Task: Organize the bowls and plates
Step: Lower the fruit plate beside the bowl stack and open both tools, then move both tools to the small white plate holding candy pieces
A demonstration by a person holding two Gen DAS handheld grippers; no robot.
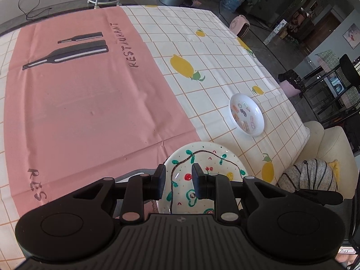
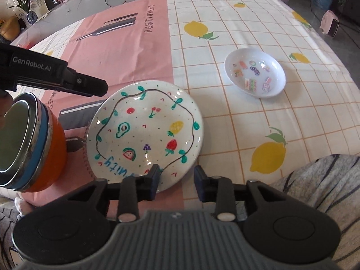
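Observation:
A white plate painted with fruit and green vines (image 2: 146, 132) lies at the near edge of the table, half on the pink mat. A small white bowl with stickers inside (image 2: 255, 75) sits to its right on the lemon cloth. In the left wrist view the plate (image 1: 216, 164) is right under my left gripper (image 1: 178, 180), which is open and hovers above it; the bowl (image 1: 246, 114) lies further right. My right gripper (image 2: 176, 180) is open and empty, its left finger over the plate's near rim. The left gripper's black body (image 2: 56, 76) shows above the plate's left side.
An orange and blue metal-rimmed container (image 2: 27, 144) stands left of the plate at the table's near edge. The pink mat (image 1: 90, 103) covers the table's left and middle. A striped cushion (image 1: 308, 175) and cream seat lie off the table's right edge.

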